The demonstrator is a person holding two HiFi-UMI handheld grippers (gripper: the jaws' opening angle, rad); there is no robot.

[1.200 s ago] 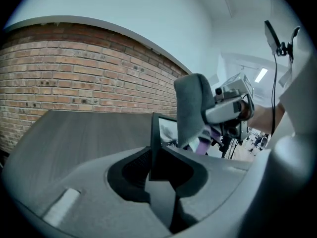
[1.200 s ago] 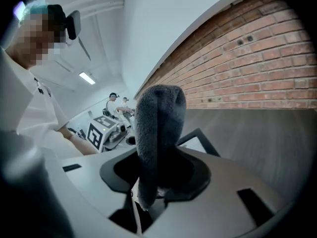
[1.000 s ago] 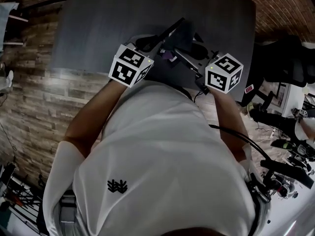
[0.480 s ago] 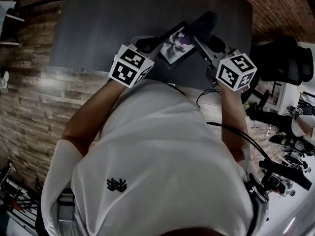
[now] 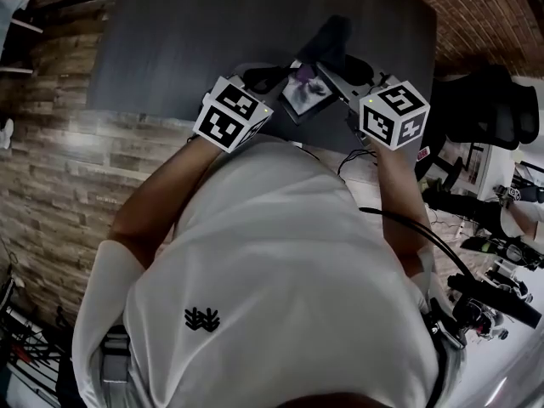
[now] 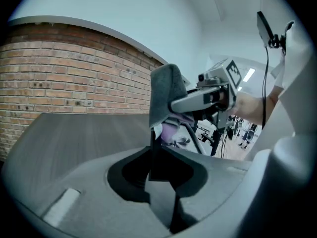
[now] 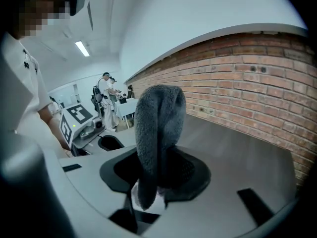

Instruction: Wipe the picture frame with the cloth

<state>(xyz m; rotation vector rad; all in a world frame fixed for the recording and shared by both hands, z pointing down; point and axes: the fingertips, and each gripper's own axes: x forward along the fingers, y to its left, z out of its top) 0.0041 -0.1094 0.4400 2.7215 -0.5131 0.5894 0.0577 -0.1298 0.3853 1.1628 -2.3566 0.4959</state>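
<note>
In the head view a small black picture frame (image 5: 306, 93) with a purple flower print is held off the dark table (image 5: 170, 41). My left gripper (image 5: 270, 79) is shut on the frame's left edge. In the left gripper view the frame (image 6: 152, 155) stands edge-on between the jaws. My right gripper (image 5: 337, 65) is shut on a dark grey cloth (image 5: 331, 36). The cloth (image 6: 165, 95) lies against the frame's upper right part. In the right gripper view the cloth (image 7: 157, 133) hangs folded over the jaws and hides the frame.
A brick wall (image 7: 247, 78) runs behind the table. A black office chair (image 5: 489, 100) and cables (image 5: 425, 236) lie to the right on the floor. The table's near edge (image 5: 136, 116) is just in front of my hands. People stand far off by a table (image 7: 106, 100).
The right gripper with the cloth swung right and away, baring the picture's face, then came back left. The cloth now rests at the frame's upper right. The left gripper barely moved.
</note>
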